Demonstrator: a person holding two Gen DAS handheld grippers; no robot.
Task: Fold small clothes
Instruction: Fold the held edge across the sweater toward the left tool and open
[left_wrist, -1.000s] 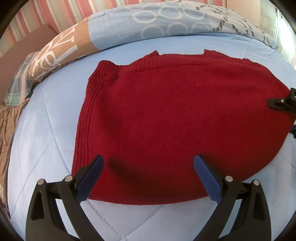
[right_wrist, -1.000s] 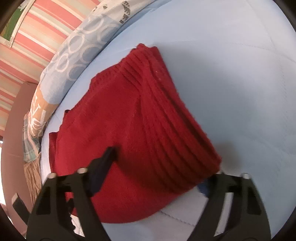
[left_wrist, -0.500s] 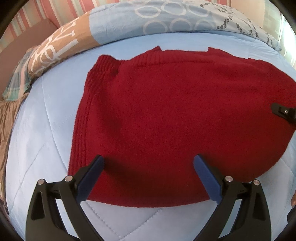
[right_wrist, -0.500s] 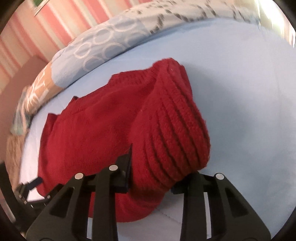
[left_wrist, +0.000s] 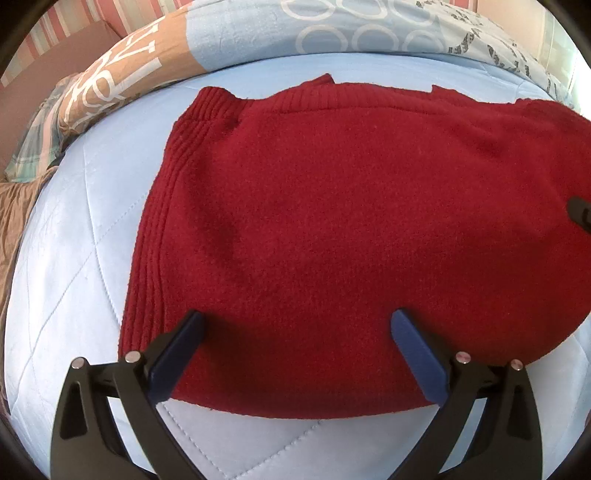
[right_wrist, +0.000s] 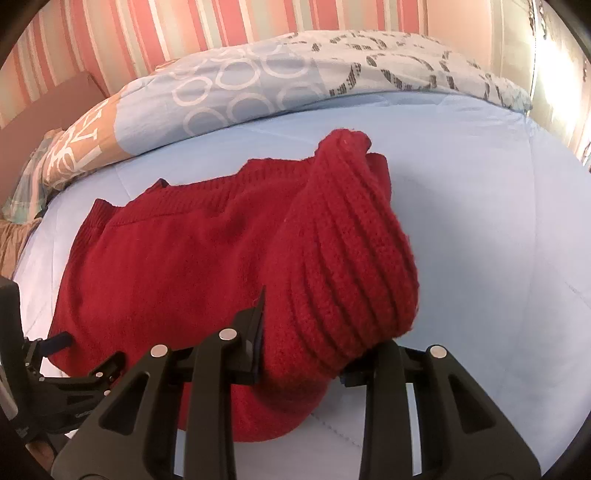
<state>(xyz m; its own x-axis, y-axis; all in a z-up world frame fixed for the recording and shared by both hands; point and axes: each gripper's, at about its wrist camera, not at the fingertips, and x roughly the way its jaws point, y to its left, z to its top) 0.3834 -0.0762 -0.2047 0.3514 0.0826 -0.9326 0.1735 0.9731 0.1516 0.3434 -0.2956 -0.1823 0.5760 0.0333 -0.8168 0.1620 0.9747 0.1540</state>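
A red knitted sweater (left_wrist: 351, 229) lies across a pale blue quilted bedcover (left_wrist: 74, 288), its ribbed right edge (right_wrist: 343, 266) pinched and bunched between the pads of the right gripper (right_wrist: 306, 354). A second ago those jaws stood wide around the same edge, which lay lower and flatter; now they are clamped on it and the ribbed fold stands raised above the rest of the garment, the view having rolled so the striped wall sits level behind. The left gripper (left_wrist: 295, 336) hovers over the sweater's near hem much as before, its blue-padded fingers (left_wrist: 417, 358) spread wide with nothing between them. The right gripper's far pad is buried in the knit, and only a dark sliver of that tool (left_wrist: 580, 218) shows at the left camera's edge; the sweater's right side is cut off there. A patterned duvet (right_wrist: 240, 99) with white rings and tan lettering is heaped along the bed's far side, below a wall (right_wrist: 221, 26) striped in pink, white and green.
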